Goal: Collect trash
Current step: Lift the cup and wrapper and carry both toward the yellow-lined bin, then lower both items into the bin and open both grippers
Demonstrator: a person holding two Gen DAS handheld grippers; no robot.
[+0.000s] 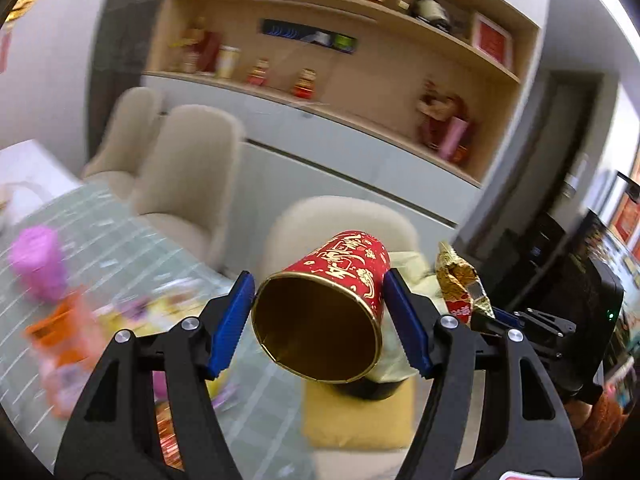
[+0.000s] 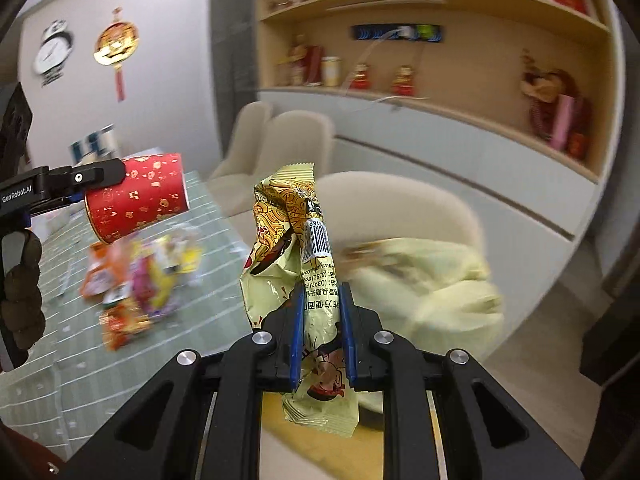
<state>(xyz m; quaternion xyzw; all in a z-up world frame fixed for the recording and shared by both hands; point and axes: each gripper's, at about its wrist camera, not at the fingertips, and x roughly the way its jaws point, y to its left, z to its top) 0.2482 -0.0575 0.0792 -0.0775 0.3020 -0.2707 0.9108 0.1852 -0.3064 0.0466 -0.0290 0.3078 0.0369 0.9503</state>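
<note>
My left gripper [image 1: 320, 312] is shut on a red paper cup [image 1: 324, 308] with gold print, held tilted in the air with its gold mouth toward the camera, past the table's edge. The cup also shows in the right wrist view [image 2: 140, 196], at the left. My right gripper [image 2: 322, 312] is shut on a crumpled yellow snack wrapper [image 2: 292, 240], held upright. The wrapper also shows in the left wrist view [image 1: 460, 280], to the right of the cup. A bin with a pale yellow bag [image 2: 432, 280] stands on a chair below both grippers.
A table with a green checked cloth [image 2: 120, 360] lies to the left, with a pile of colourful wrappers [image 2: 140, 276] and a pink container [image 1: 38, 260]. Beige chairs [image 1: 188, 168] stand along the table. A white cabinet with wooden shelves [image 2: 440, 80] fills the back wall.
</note>
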